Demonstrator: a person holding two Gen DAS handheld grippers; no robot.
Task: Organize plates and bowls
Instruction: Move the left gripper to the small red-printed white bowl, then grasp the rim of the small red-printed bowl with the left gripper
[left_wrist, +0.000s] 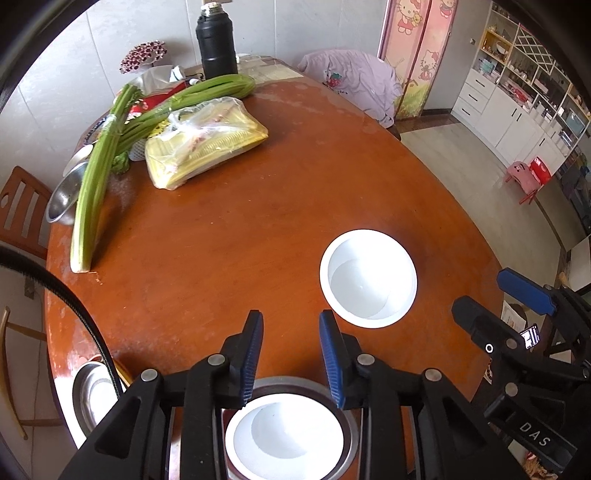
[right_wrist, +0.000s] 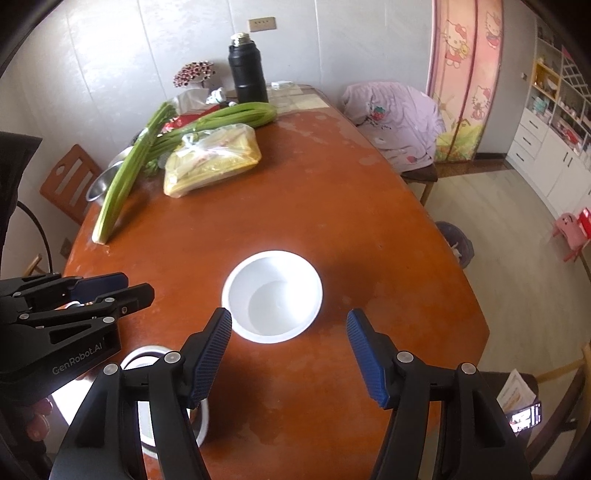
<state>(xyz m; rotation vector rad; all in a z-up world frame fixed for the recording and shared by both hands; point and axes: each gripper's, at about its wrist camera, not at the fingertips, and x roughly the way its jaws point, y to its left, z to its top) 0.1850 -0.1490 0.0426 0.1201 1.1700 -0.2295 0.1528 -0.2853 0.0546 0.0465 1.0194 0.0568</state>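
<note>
Left wrist view only: a white bowl sits nested in a steel plate directly under the left gripper, at the near counter edge. Its jaws are slightly apart with nothing between them, pads above the bowl rim, not on it. A 2nd steel plate lies at the near-left edge, partly behind a black cable. The right wrist view catches just a sliver of that nested bowl and plate behind its own left finger.

Right wrist view: right gripper jaws stand well apart, empty. The 2nd white bowl is just ahead of them, upright, empty, alone on the orange counter, near the right edge. Left pad is close to its rim; contact cannot be told.

Both bowls hold nothing. Mid counter around the lone bowl is bare.

Far left is crowded: celery stalks, a yellow bagged pack, a steel bowl tilted at the edge. A black flask stands at the far end. A chair draped in purple cloth is beyond the far-right edge.
</note>
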